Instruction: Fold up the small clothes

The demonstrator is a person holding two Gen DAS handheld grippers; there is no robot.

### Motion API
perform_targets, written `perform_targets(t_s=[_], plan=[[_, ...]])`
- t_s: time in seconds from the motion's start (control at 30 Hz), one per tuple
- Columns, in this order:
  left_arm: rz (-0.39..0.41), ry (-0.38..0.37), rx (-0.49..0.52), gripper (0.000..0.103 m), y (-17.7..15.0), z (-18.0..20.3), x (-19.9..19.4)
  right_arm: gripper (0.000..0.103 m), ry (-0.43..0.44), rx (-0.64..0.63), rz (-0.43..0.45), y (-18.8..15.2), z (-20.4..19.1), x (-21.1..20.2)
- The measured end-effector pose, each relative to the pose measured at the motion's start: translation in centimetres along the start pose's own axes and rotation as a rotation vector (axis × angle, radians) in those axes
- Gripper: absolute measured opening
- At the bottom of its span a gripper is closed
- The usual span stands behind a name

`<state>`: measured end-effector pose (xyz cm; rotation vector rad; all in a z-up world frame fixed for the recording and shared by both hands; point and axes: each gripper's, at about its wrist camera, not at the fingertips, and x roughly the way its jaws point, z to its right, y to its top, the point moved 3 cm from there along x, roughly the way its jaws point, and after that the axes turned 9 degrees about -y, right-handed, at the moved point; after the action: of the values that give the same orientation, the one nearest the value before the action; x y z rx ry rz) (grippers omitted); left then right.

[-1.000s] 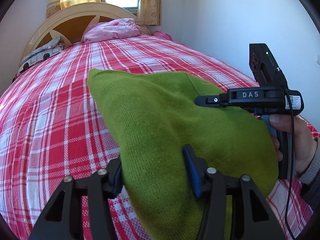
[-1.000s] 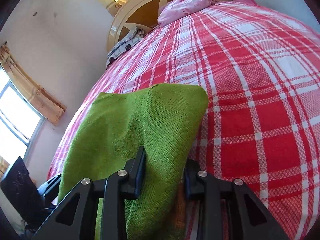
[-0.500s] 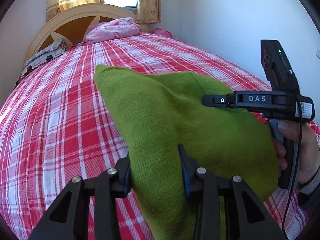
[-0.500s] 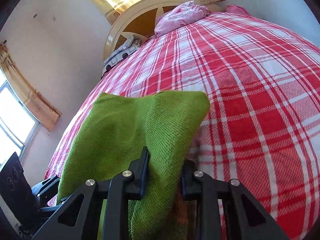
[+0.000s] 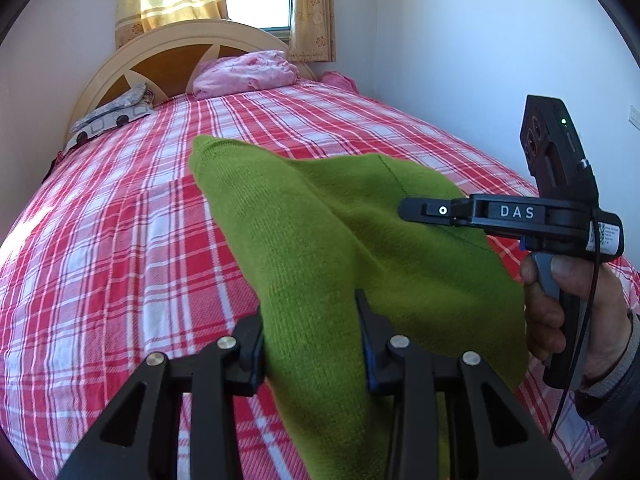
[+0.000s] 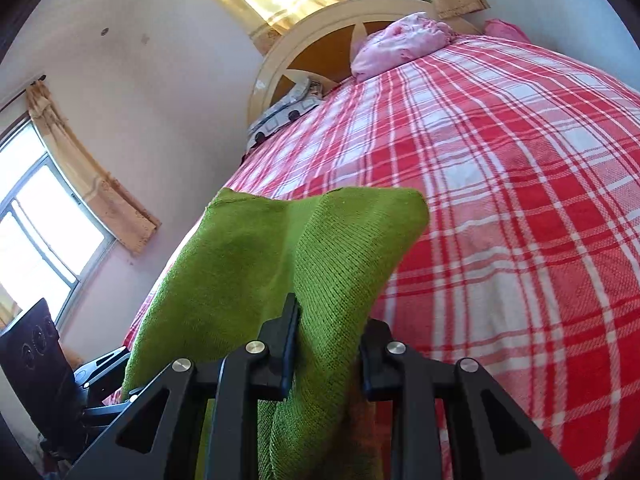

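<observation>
A green knitted garment [image 5: 320, 220] is lifted off the red plaid bed [image 5: 100, 260] and stretched between both grippers, with its far edge hanging towards the sheet. My left gripper [image 5: 312, 320] is shut on a bunched fold at its near left side. In the left wrist view my right gripper [image 5: 440, 211], held by a hand [image 5: 560, 300], sits at the garment's right side. The right wrist view shows that gripper [image 6: 330, 320] shut on a fold of the green garment [image 6: 248, 264], with the left gripper's body [image 6: 100, 368] at the lower left.
A pink bundle of cloth [image 5: 248, 70] and a patterned pillow [image 5: 112, 120] lie by the curved headboard [image 5: 172, 52]. A white wall [image 5: 460, 60] runs along the bed's right side. Curtained windows [image 6: 52, 216] stand behind and to the left.
Both grippers have risen and pulled back with the garment, lifting it off the bed. The left jaws have narrowed onto a tighter bunch of cloth, and the right jaws have narrowed slightly.
</observation>
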<state>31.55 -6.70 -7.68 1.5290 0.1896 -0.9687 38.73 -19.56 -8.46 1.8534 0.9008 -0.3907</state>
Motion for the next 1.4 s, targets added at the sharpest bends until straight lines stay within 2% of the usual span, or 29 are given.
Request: perform_targets(t_s=[0.57, 1.4], plan=[[0.090, 0.097, -0.065, 0.038, -3.6, -4.0, -7.7, 0.025, 0.148, -0.089, -0.026, -2.9, -10.0, 0.3], [0.116, 0.220, -0.157, 0.038, -9.7, -9.2, -14.3, 0.025, 0.273, -0.205, -0.124, -7.2, -20.7, 4.0]])
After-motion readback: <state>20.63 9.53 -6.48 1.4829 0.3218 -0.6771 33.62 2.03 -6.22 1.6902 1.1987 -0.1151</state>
